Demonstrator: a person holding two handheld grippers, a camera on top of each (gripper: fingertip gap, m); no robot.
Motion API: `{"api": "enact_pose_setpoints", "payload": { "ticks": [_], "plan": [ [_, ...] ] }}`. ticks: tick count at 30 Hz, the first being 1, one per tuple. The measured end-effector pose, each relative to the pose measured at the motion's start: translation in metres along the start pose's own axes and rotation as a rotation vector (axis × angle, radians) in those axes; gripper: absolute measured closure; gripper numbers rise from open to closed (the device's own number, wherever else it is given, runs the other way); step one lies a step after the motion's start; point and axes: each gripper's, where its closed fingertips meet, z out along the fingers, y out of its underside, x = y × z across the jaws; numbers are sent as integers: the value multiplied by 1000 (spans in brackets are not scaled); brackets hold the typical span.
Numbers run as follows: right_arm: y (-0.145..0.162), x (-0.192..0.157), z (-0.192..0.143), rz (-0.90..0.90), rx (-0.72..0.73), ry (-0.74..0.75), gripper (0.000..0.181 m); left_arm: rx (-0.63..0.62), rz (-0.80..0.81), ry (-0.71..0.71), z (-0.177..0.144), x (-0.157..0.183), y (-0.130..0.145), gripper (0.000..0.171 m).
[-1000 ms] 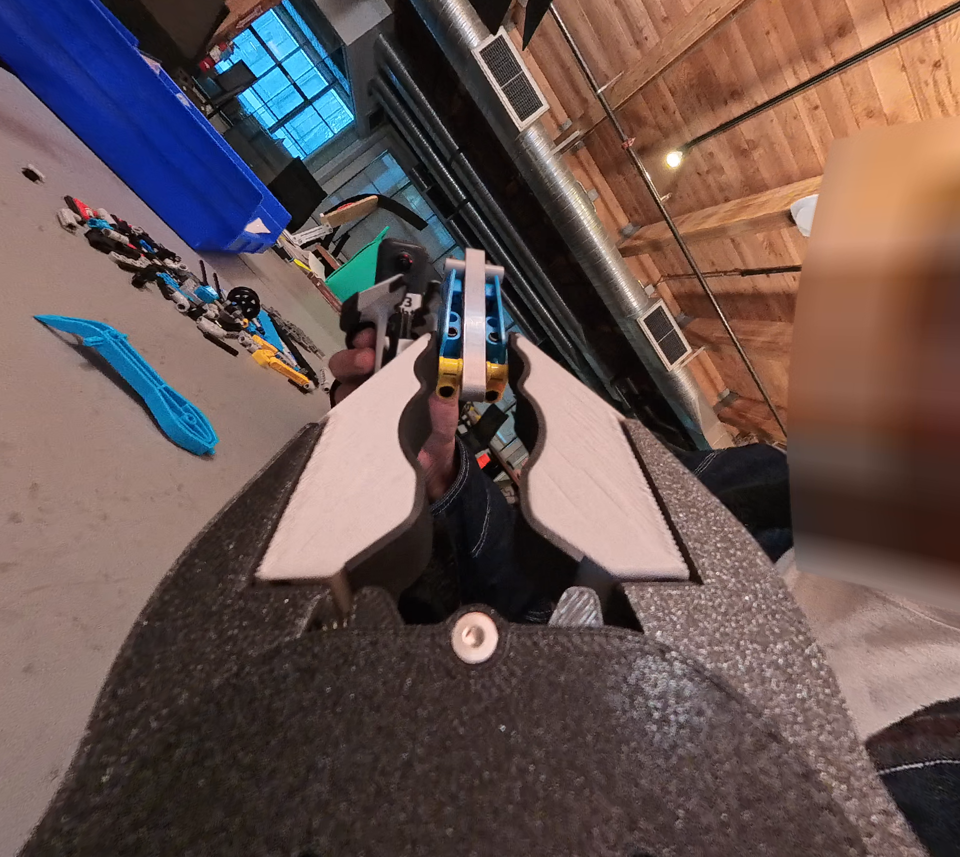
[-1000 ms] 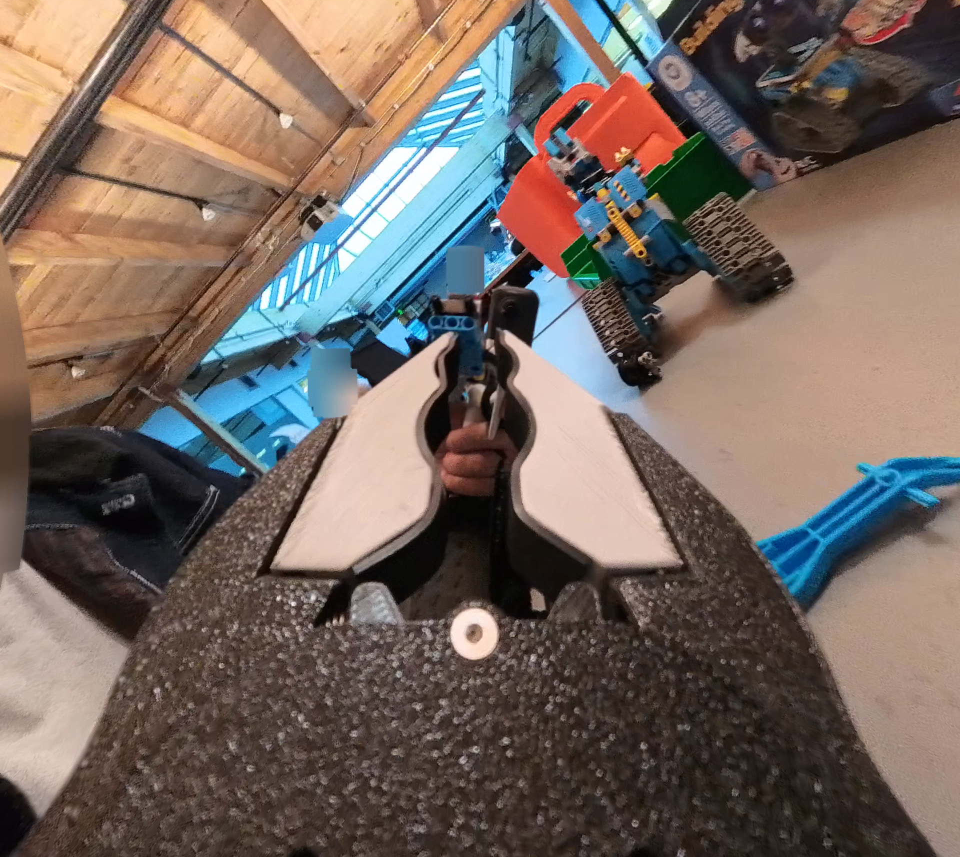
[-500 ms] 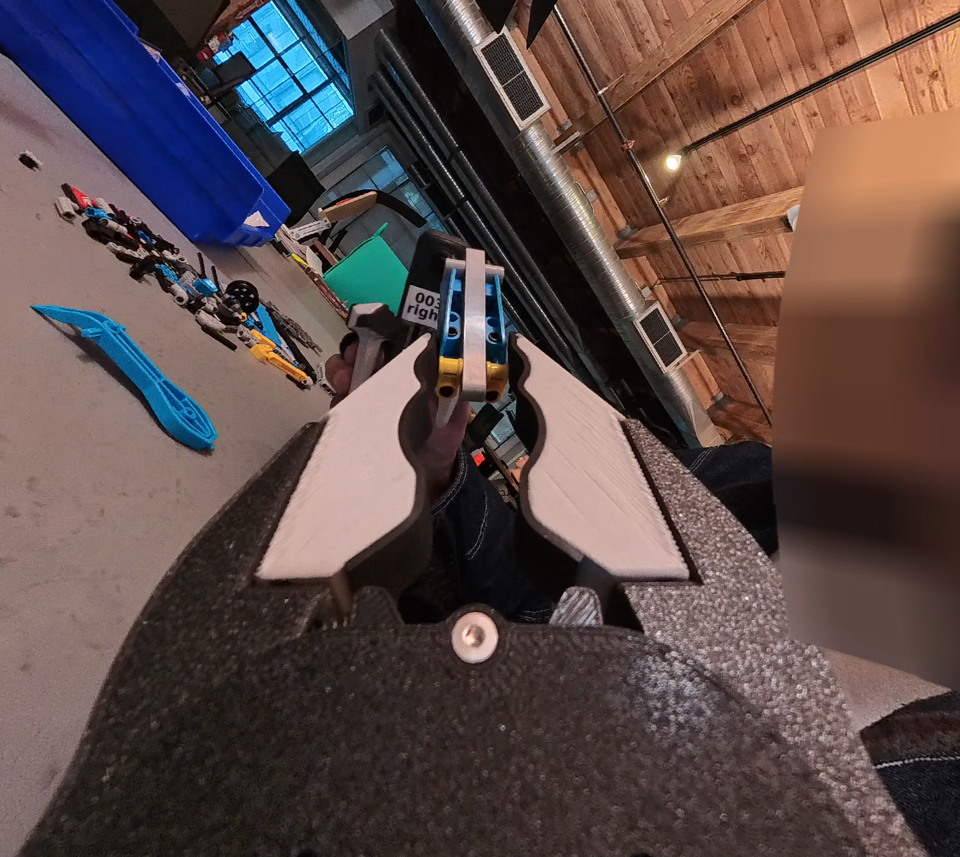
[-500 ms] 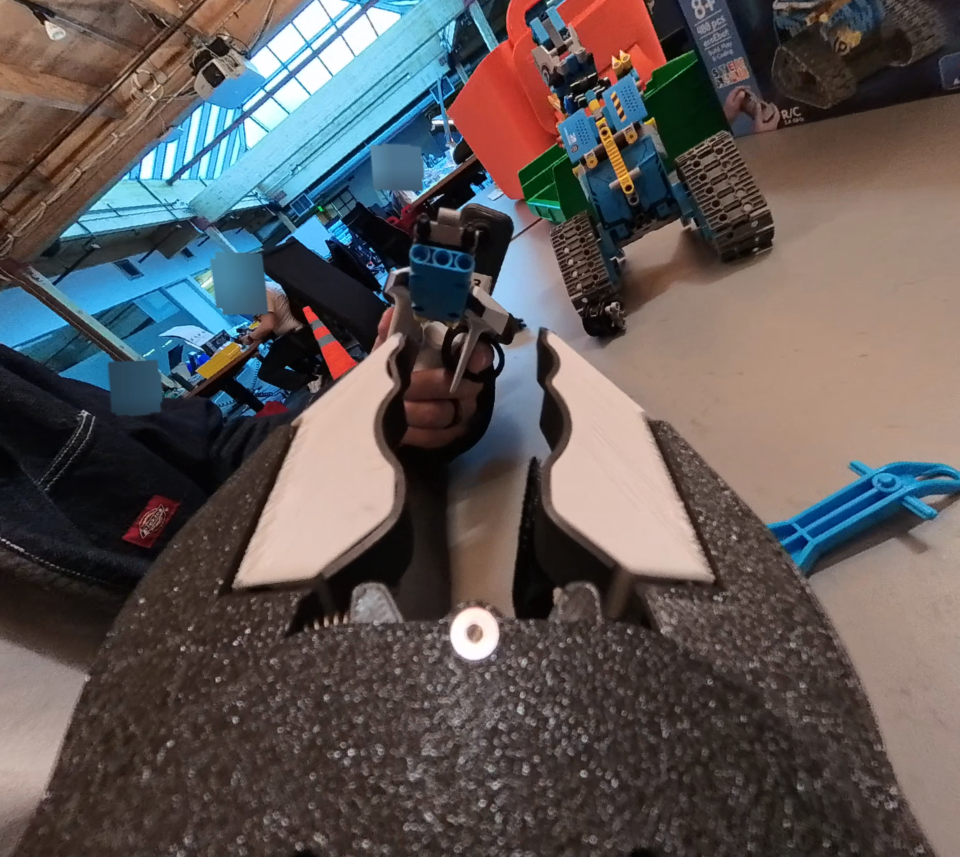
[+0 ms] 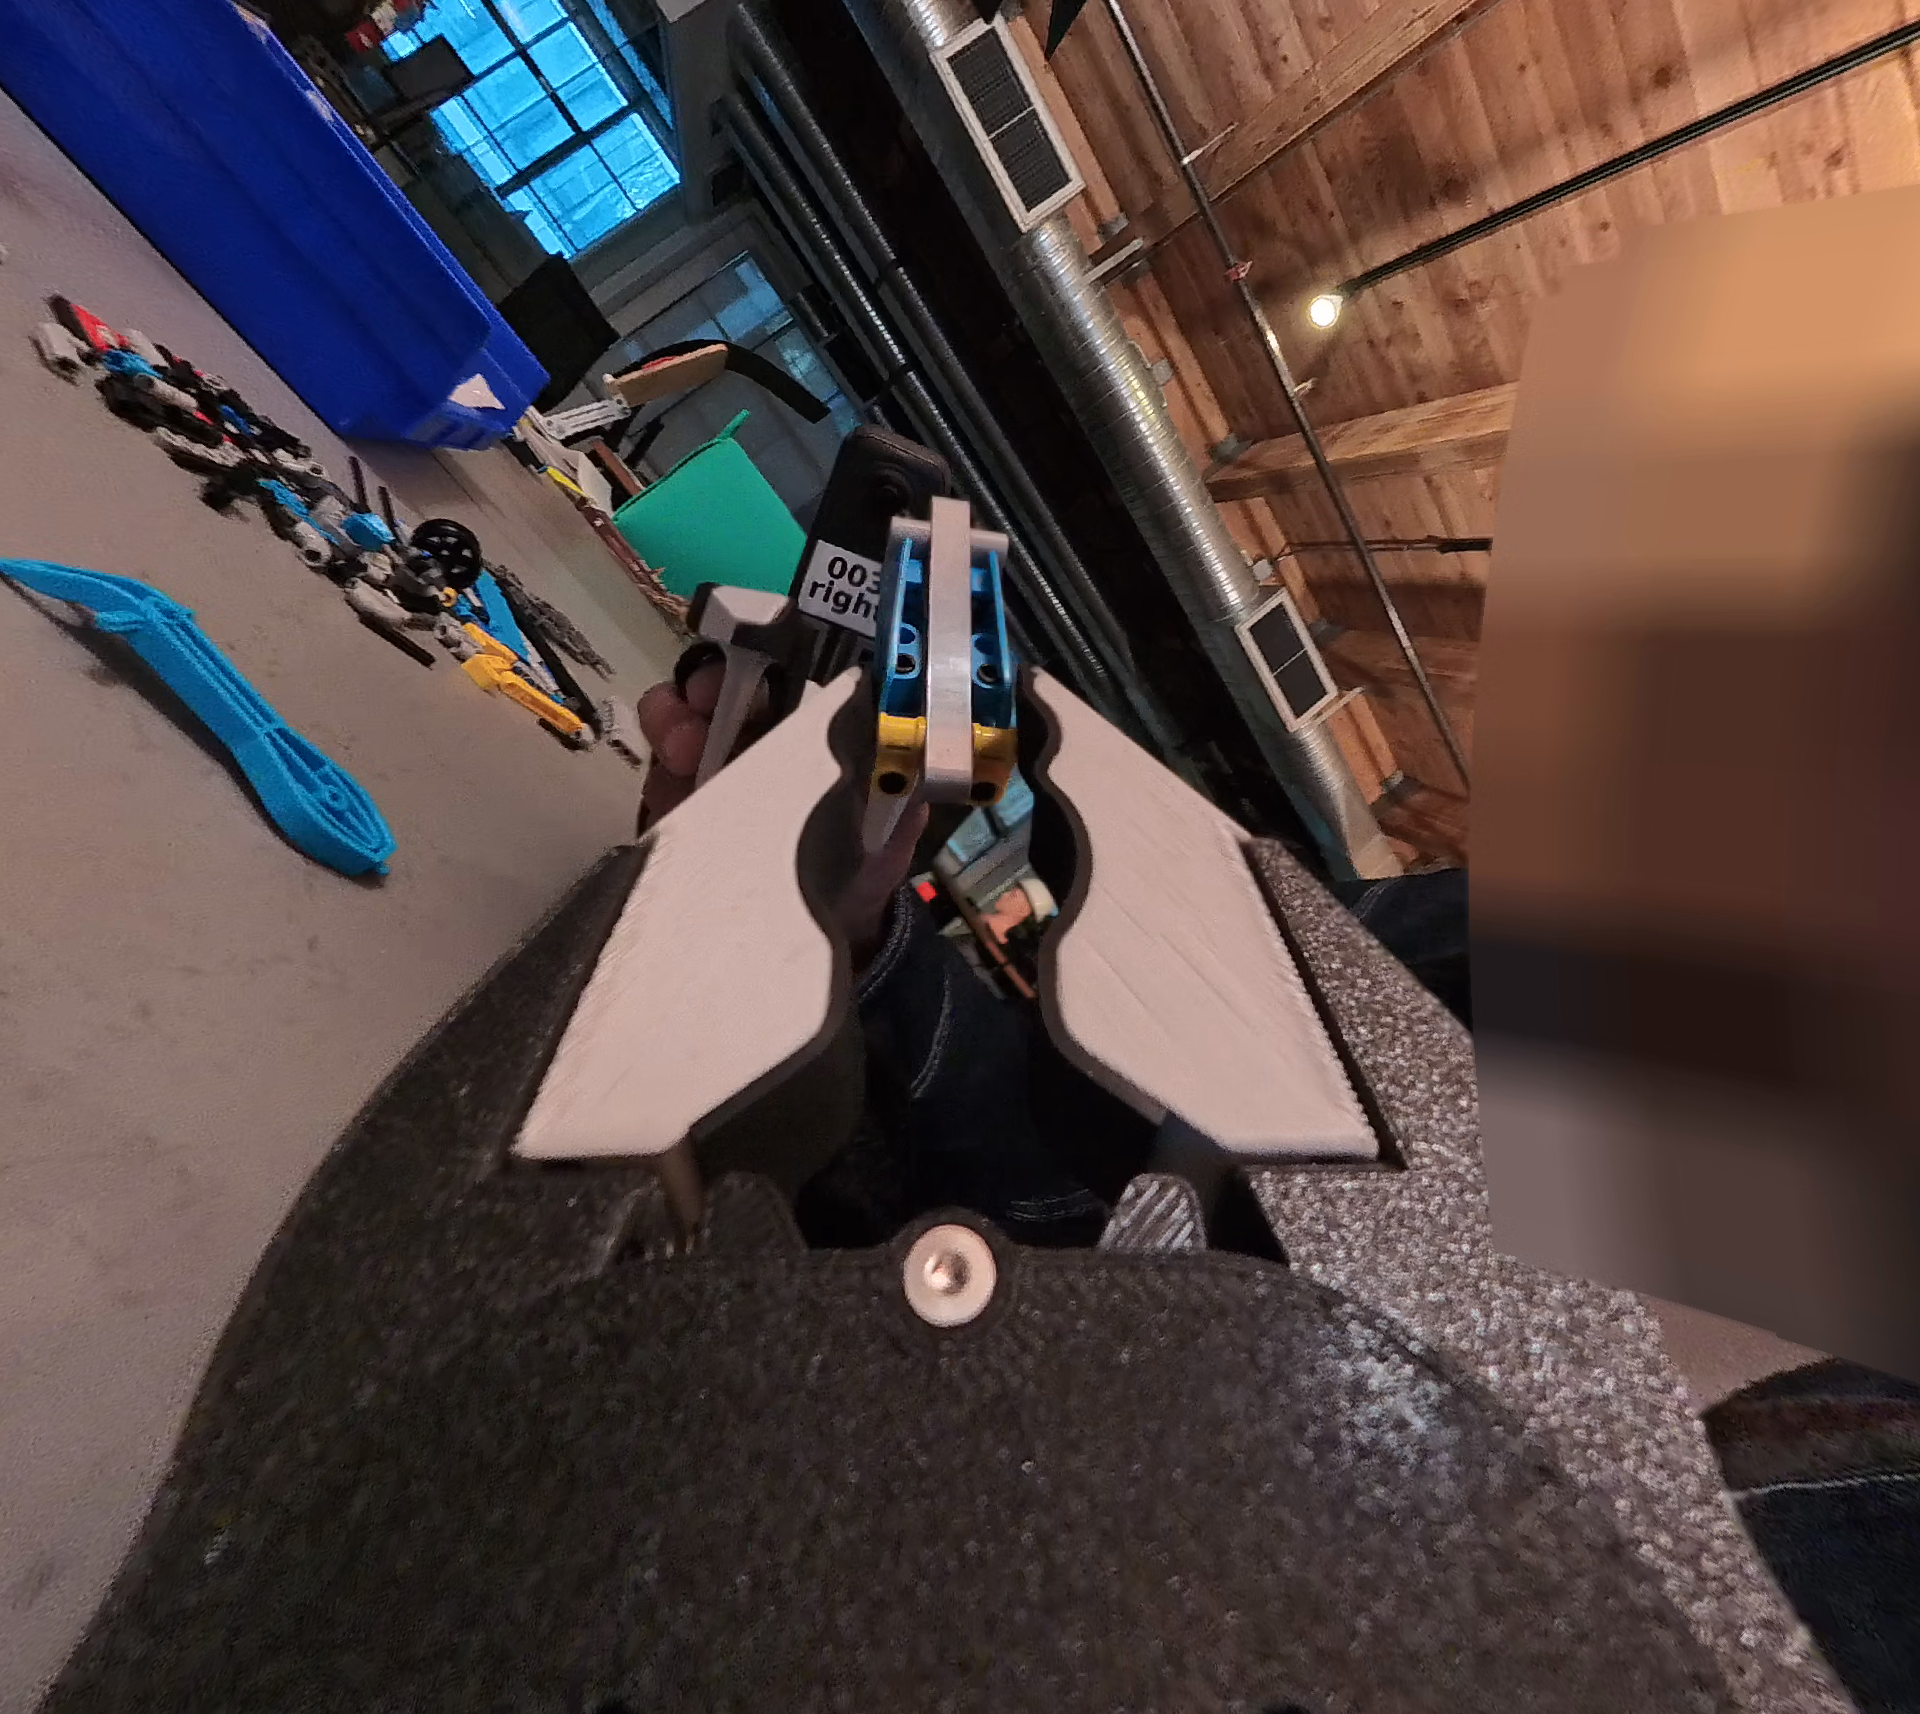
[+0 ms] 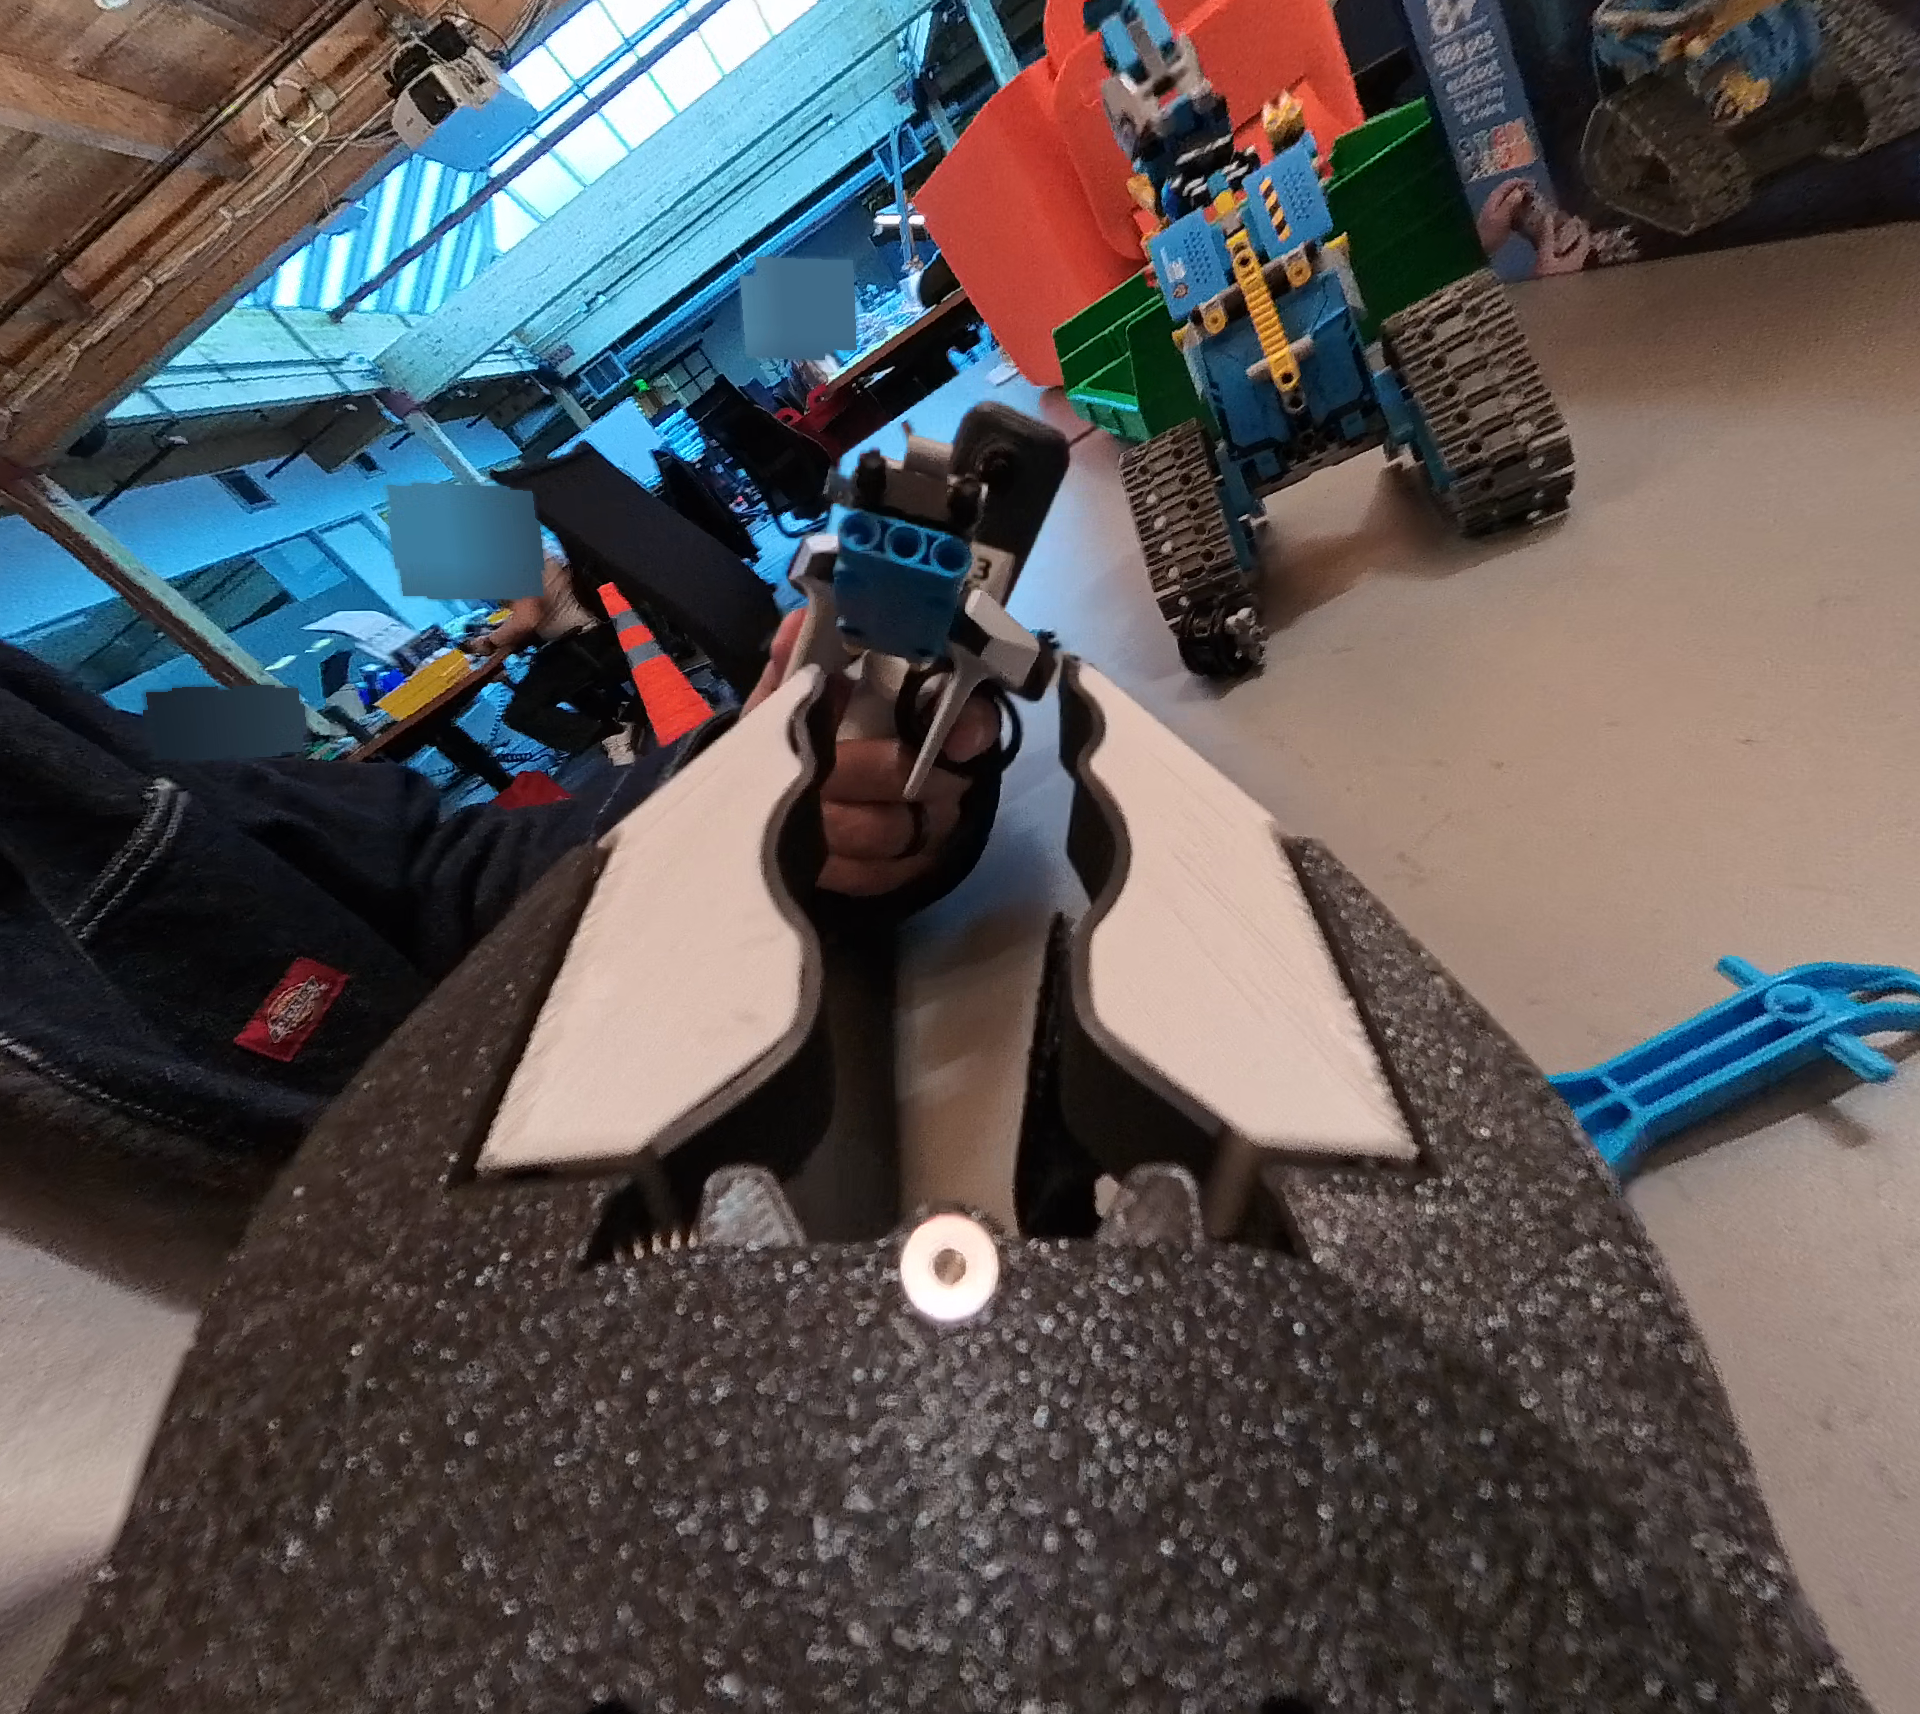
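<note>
My left gripper [image 5: 945,700] is shut on a small brick assembly [image 5: 948,646] of blue, grey and yellow pieces, held up in the air above the grey table [image 5: 156,989]. My right gripper [image 6: 940,688] is open and empty, a short way in front of the assembly and facing it. In the right wrist view the assembly's blue brick [image 6: 894,568] shows end-on between the left gripper's fingers [image 6: 1003,641]. In the left wrist view one of the right gripper's fingers [image 5: 732,656] shows just behind the assembly, with a hand around its handle.
Loose small parts [image 5: 312,511] and a blue curved piece [image 5: 239,729] lie on the table near a big blue bin [image 5: 208,137]. A blue tracked model [image 6: 1299,376], a green bin [image 6: 1122,365], an orange container [image 6: 1039,210] and a printed box [image 6: 1662,2] stand farther off. My left tips are roughly 20 cm from the blue tracked model [image 6: 1299,376].
My right gripper was shut on the assembly one second ago; it has opened, let go and drawn back a little. My left gripper has kept hold of the assembly.
</note>
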Motion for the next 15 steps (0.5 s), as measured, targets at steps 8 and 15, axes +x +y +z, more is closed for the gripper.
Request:
{"api": "enact_pose_setpoints", "payload": {
  "ticks": [8, 15],
  "plan": [
    [-27, -9, -11, -481, 127, 223, 137, 35, -108, 109, -2, 9, -4, 146],
    [-16, -3, 0, -736, 52, 359, 129, 33, -117, 108, -2, 8, -4, 146]
  ]
}}
